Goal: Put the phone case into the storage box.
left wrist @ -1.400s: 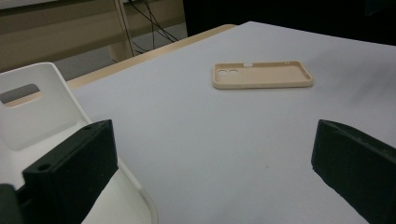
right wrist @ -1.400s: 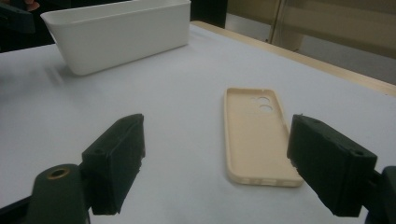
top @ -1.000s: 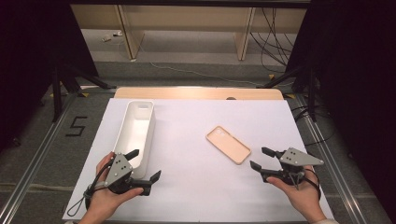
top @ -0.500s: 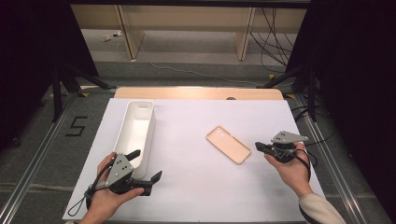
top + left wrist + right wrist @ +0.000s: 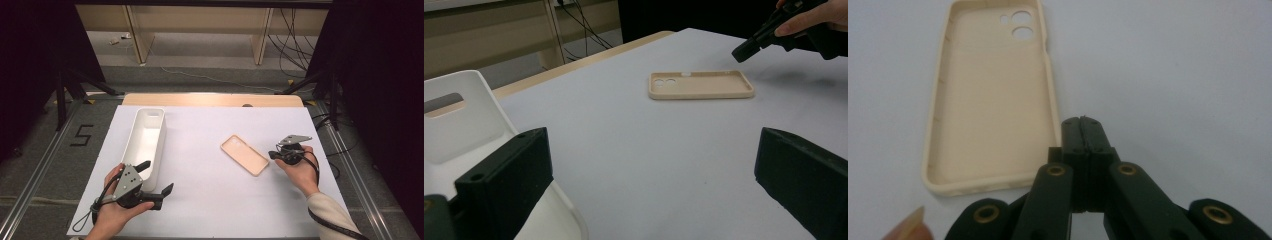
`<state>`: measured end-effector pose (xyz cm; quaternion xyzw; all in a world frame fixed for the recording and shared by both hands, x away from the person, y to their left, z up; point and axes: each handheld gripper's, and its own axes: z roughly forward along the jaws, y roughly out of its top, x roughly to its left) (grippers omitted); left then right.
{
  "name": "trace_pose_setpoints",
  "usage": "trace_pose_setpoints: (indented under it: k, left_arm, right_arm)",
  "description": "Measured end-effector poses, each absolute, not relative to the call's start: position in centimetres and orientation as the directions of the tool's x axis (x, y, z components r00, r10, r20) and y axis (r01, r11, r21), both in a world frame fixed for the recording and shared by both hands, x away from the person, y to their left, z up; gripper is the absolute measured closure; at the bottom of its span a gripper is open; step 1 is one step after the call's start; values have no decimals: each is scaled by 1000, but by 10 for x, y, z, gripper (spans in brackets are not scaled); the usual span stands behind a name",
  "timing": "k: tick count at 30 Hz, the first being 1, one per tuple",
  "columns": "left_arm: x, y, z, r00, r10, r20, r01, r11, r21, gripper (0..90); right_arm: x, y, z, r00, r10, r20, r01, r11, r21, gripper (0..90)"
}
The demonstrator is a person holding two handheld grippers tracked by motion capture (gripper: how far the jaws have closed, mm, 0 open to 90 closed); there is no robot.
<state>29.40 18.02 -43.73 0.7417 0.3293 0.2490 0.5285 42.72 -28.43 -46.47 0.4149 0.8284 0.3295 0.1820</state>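
White sheet covers the table top; a strip of bare wood table edge shows along the far side. On the sheet's left part stands a long white bin, open top, w/ a handle slot in its end wall, lying lengthwise away from the person. Nothing is visible inside it in the high view. Floor marking "5" sits left of the sheet. Cables hang at the back right by the wooden furniture legs.

Left gripper sits at the bin's near end, held in the left hand; jaws spread wide, nothing between them. In the left gripper view one jaw is in front of the bin's near corner, the other over bare sheet.

Phone case, tan/beige, lies flat on the sheet right of centre, open side up, camera cut-outs at its far end. Nothing lies between it and either gripper, bare sheet all round.

Right gripper, in the right hand, has jaws pressed together, having just closed w/ nothing between them. Its tip is just beside the case's right long edge, near the near-right corner; in the right gripper view the tip is over the sheet just off the case's rim. Can't tell if it touches the rim. In the left gripper view the tip hangs slightly above the sheet, close to the case's end.
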Motion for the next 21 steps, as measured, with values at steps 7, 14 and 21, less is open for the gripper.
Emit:
trace_pose_setpoints:
  k: [7,14,21]
  left_arm:
    - [294,180,-437,660,751,22,223,-224,949,16]
    - [294,179,-437,664,748,24,222,-227,948,16]
    - [293,179,-437,662,749,23,223,-226,948,16]
  right_arm:
    - [434,-283,-471,-588,808,-33,584,452,674,900]
    - [435,-283,-474,-588,809,-25,598,455,660,900]
    - [435,-282,-476,-605,796,-24,595,472,651,900]
